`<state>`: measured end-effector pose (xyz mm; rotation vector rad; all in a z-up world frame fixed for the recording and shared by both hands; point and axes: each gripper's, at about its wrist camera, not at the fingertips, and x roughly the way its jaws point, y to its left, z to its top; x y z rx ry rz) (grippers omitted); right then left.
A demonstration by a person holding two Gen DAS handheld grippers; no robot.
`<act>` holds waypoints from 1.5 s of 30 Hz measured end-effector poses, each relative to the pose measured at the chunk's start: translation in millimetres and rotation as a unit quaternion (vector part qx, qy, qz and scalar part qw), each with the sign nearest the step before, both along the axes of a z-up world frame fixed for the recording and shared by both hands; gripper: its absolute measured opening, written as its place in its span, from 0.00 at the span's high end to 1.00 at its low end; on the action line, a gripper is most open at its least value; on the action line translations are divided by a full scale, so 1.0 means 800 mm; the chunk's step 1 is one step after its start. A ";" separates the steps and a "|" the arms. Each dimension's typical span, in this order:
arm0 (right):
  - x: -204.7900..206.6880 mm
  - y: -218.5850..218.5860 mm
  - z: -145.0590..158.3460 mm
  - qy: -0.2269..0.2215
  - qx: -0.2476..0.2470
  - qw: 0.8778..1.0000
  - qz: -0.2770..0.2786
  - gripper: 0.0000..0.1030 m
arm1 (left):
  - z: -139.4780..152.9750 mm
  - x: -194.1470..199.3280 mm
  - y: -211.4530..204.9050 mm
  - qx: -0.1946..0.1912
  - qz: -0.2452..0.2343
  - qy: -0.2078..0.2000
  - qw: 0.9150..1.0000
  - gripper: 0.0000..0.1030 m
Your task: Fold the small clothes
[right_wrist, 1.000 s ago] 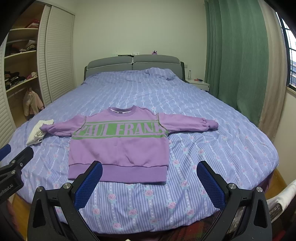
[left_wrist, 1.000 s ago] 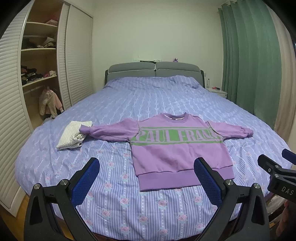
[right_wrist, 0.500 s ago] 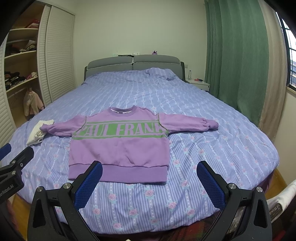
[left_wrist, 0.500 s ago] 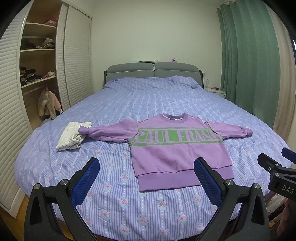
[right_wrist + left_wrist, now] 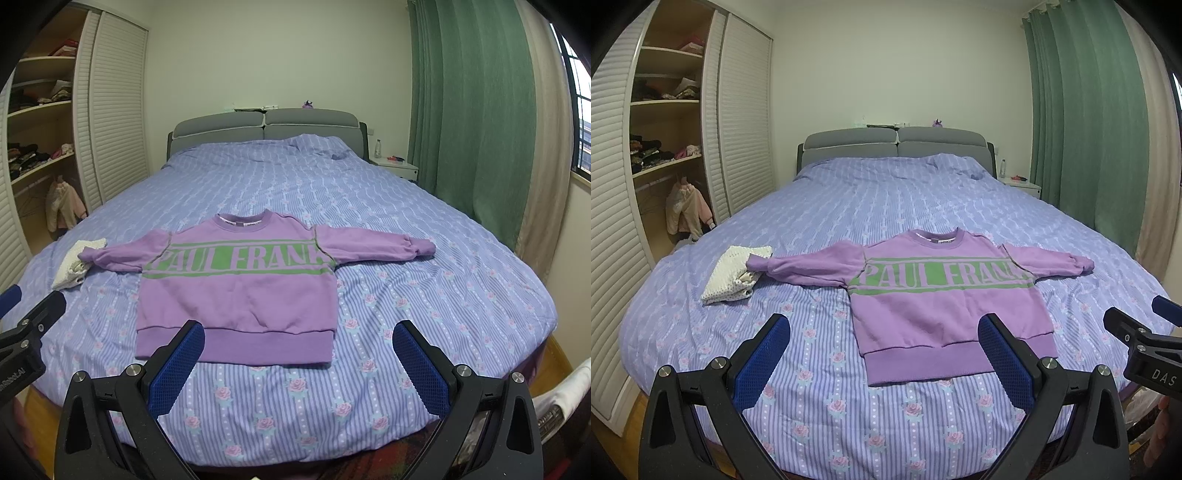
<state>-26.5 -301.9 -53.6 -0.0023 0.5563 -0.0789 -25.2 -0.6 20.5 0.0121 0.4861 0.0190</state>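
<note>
Hovering at lower frame, left gripper (image 5: 882, 365) and right gripper (image 5: 297, 369) both gape wide, empty, presumably staged for a two-point pick. Mid-frame: purple sweatshirt (image 5: 945, 295) flat, face-up on bed (image 5: 886, 206), sleeves spread, likely pre-fold layout. Left sleeve cuff overlaps white folded garment (image 5: 733, 275) at centre-left.

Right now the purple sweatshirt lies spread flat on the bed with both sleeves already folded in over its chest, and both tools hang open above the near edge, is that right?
Not quite. The purple sweatshirt does lie flat on the bed, but both sleeves stretch straight out to the sides, unfolded; the right wrist view shows this. Both the left tool and right tool hang open, as you said.
</note>
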 end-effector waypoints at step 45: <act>0.071 -0.036 -0.018 -0.002 -0.030 0.999 -0.034 0.00 | -0.020 0.123 -0.077 0.015 -0.061 0.004 0.998 0.00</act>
